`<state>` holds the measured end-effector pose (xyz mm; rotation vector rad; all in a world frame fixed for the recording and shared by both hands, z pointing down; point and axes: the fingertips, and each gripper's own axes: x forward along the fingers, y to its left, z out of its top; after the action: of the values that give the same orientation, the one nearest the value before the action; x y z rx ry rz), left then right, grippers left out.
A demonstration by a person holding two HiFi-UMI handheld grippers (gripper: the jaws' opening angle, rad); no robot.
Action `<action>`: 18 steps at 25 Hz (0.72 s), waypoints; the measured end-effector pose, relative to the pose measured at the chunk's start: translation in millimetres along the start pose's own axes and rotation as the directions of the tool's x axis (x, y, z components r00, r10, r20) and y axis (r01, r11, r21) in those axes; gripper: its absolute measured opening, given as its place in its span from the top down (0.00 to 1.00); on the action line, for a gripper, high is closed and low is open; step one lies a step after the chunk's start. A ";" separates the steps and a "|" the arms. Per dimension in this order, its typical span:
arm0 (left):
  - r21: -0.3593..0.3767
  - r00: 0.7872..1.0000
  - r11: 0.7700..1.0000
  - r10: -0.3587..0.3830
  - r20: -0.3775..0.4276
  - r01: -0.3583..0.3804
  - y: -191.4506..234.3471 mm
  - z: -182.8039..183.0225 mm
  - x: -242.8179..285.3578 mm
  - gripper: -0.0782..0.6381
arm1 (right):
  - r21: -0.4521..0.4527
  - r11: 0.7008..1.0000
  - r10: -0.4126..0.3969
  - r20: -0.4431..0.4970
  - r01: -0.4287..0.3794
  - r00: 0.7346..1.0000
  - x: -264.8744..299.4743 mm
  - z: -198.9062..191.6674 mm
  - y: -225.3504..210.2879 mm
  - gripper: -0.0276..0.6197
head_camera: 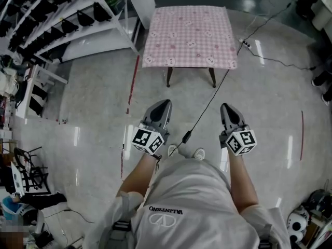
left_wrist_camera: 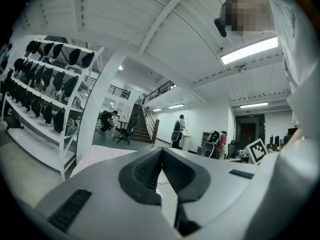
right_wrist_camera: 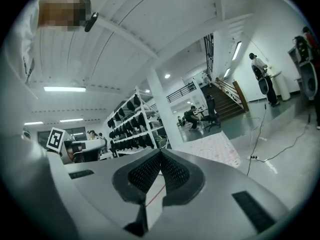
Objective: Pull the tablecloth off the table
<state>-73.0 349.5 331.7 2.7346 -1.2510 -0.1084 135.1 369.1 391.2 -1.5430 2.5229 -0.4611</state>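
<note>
Pink checked tablecloth (head_camera: 189,35) covers the whole desk (head_camera: 169,77), hem drooping over its near edge. Looks thin, floppy and light, so I'd pinch that hem near the desk's two front corners. Left tool (head_camera: 165,105) and right tool (head_camera: 226,108) are both closed up, empty, well short of the desk.

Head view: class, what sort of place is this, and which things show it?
Probably an open workshop or lab hall, not a home: white racks of dark gear, a polished floor with a trailing cable, a staircase beyond.
</note>
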 end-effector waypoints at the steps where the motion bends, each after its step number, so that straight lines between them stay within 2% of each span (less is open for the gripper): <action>1: -0.002 1.000 1.000 0.006 0.003 -0.006 -2.0 -0.6 1.9 0.89 | 0.010 1.000 0.008 0.002 -0.008 1.000 0.1 0.0 -3.9 0.94; 6: 0.005 1.000 1.000 0.019 -0.001 -0.019 -18.8 -4.0 14.9 0.89 | 0.051 0.998 0.044 0.010 -0.045 0.999 3.2 3.1 -19.5 0.94; 10: 0.037 0.999 0.999 0.038 -0.016 -0.038 -23.0 -9.9 24.3 0.89 | 0.025 0.999 0.044 0.041 -0.045 0.998 6.5 11.1 -19.5 0.94; 14: -0.008 0.999 0.999 0.041 -0.014 -0.041 -8.7 -16.9 28.3 0.88 | 0.014 0.998 0.067 0.026 -0.067 0.997 21.1 10.2 -13.8 0.94; 18: -0.026 0.998 0.998 0.052 -0.019 -0.052 8.2 -24.6 30.6 0.81 | 0.006 0.998 0.064 -0.022 -0.064 0.998 35.3 -2.1 -16.4 0.87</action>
<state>-56.1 323.2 356.9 2.6720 -1.3049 -0.0937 132.1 331.1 399.9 -1.4584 2.5772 -0.4787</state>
